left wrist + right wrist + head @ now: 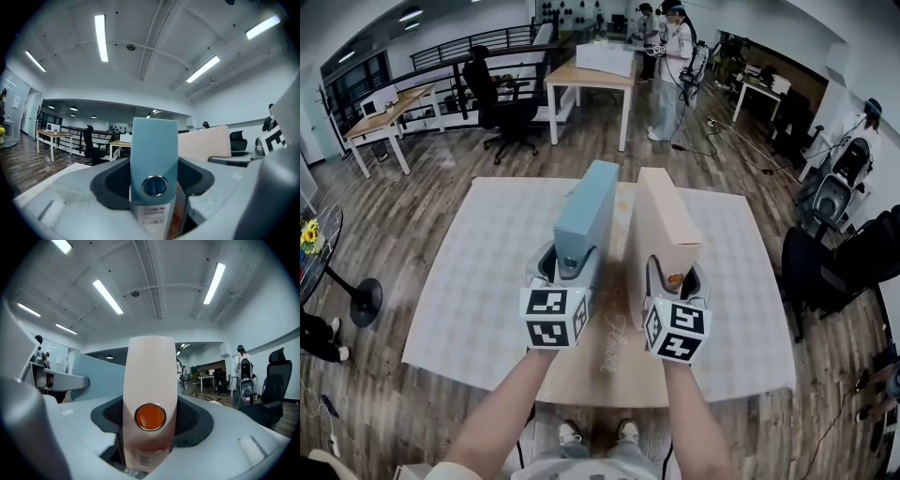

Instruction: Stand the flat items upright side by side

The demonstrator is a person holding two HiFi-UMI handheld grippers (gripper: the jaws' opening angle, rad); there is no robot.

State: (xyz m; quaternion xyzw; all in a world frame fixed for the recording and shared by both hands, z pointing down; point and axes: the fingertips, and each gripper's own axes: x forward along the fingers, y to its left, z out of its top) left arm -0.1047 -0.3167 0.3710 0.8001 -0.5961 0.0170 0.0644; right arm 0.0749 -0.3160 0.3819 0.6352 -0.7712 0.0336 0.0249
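Head view: left gripper pinches blue binder by its spine, right gripper pinches tan binder. Both upright over table, side by side w/ a gap.

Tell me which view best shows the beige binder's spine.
The right gripper view: the beige binder turns its spine and orange finger hole to the camera, held in the right gripper. The head view shows its top and side; the left gripper view, only its side beyond the blue binder.
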